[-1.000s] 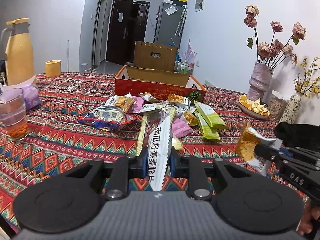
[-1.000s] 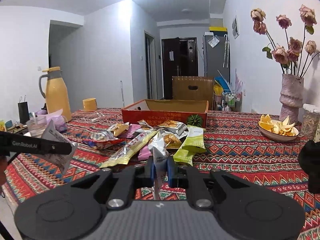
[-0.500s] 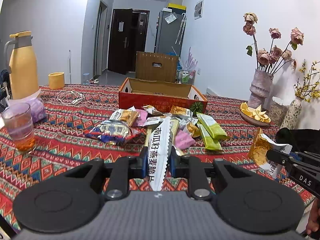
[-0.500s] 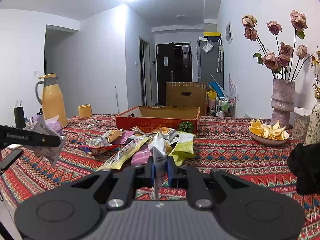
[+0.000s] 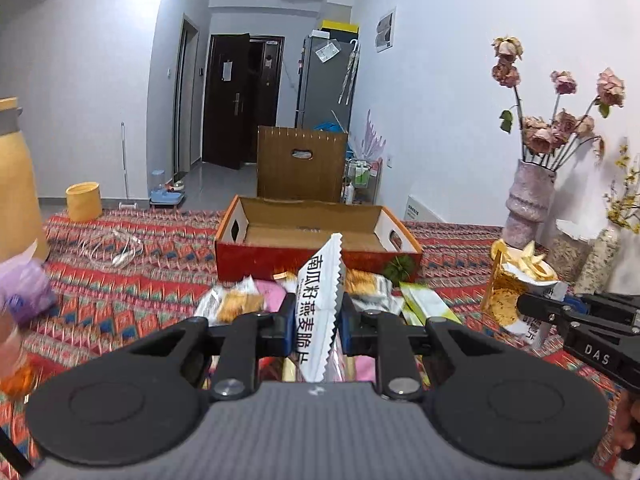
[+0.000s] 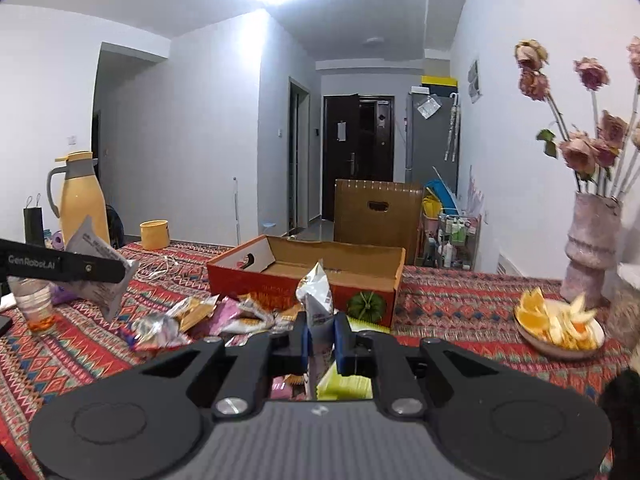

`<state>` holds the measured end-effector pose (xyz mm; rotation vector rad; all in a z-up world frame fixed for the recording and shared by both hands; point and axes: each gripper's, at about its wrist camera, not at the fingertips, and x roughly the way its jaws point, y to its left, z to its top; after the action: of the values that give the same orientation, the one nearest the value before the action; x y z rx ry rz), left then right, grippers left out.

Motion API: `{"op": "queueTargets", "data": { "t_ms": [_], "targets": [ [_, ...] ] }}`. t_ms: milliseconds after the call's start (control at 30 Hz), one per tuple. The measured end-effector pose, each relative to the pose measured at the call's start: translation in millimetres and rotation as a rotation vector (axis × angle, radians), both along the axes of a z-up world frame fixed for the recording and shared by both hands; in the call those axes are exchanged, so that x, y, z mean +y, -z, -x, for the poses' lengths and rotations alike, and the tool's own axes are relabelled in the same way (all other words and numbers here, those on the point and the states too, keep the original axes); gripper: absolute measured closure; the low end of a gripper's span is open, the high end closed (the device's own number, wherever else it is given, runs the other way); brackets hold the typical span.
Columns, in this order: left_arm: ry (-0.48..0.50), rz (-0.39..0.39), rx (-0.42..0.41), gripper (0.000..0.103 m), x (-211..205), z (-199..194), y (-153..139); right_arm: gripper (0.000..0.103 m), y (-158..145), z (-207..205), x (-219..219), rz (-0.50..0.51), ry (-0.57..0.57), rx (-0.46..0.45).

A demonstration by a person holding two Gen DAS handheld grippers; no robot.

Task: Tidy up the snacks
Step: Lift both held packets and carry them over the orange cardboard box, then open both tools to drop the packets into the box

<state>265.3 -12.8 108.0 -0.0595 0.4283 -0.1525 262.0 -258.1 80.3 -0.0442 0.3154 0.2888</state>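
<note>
My left gripper [image 5: 318,320] is shut on a white snack packet [image 5: 320,280] with a serrated edge and dark print, held upright. My right gripper [image 6: 320,334] is shut on a small silver packet [image 6: 316,296]. Straight ahead of both sits an open red cardboard box [image 5: 260,264] [image 6: 256,284], its inside bare. A pile of loose snack packets [image 5: 240,304] [image 6: 200,316] lies on the patterned cloth just before the box, partly hidden under the fingers. Each wrist view also shows the other gripper with its packet: the right gripper [image 5: 522,304] and the left gripper [image 6: 122,271].
A yellow jug [image 6: 80,200] and a glass cup [image 6: 36,308] stand at the left. A vase of dried roses [image 5: 528,200] and a plate of orange peel [image 6: 560,328] are at the right. A yellow cup [image 5: 84,202] and a white cable [image 5: 116,248] lie far left.
Both grippers have moved forward and slightly up toward the red box, each still gripping its packet. The box looks larger and the snack pile has slid under the fingers.
</note>
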Motion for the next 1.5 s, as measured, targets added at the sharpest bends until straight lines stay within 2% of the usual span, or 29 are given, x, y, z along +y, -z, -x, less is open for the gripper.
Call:
{"op": "queueTargets", "data": {
  "t_ms": [233, 633, 900, 1100, 1200, 1367, 1433, 1500],
  "targets": [
    [0.013, 0.019, 0.006, 0.082, 6.0, -74.7, -8.5, 0.091, -11.8, -67.6, 1.2, 0.018, -0.030, -0.012],
    [-0.036, 0.024, 0.002, 0.082, 24.6, -209.7, -21.9, 0.091, -30.7, -195.1, 4.6, 0.038, -0.032, -0.059],
    [-0.036, 0.025, 0.026, 0.082, 26.9, -301.3, -26.0, 0.091, -17.7, -307.2, 7.3, -0.005, -0.021, 0.035],
    [-0.091, -0.015, 0.053, 0.082, 25.7, -372.7, -6.5, 0.091, 13.2, -380.9, 16.0, 0.022, 0.007, 0.142],
    [-0.084, -0.031, 0.075, 0.082, 23.7, -403.1, 15.7, 0.091, 28.7, -415.6, 22.9, 0.036, 0.021, 0.210],
    [-0.120, -0.137, 0.101, 0.081, 16.3, -438.9, 58.1, 0.091, 50.3, -452.2, 35.0, 0.073, 0.047, 0.290],
    [-0.118, -0.156, 0.162, 0.081, 14.6, -449.7, 70.0, 0.090, 52.1, -459.7, 40.3, 0.103, 0.038, 0.305],
    [-0.113, -0.140, 0.205, 0.075, 15.5, -454.7, 72.7, 0.086, 56.8, -466.6, 46.4, 0.147, 0.041, 0.326]
  ]
}}
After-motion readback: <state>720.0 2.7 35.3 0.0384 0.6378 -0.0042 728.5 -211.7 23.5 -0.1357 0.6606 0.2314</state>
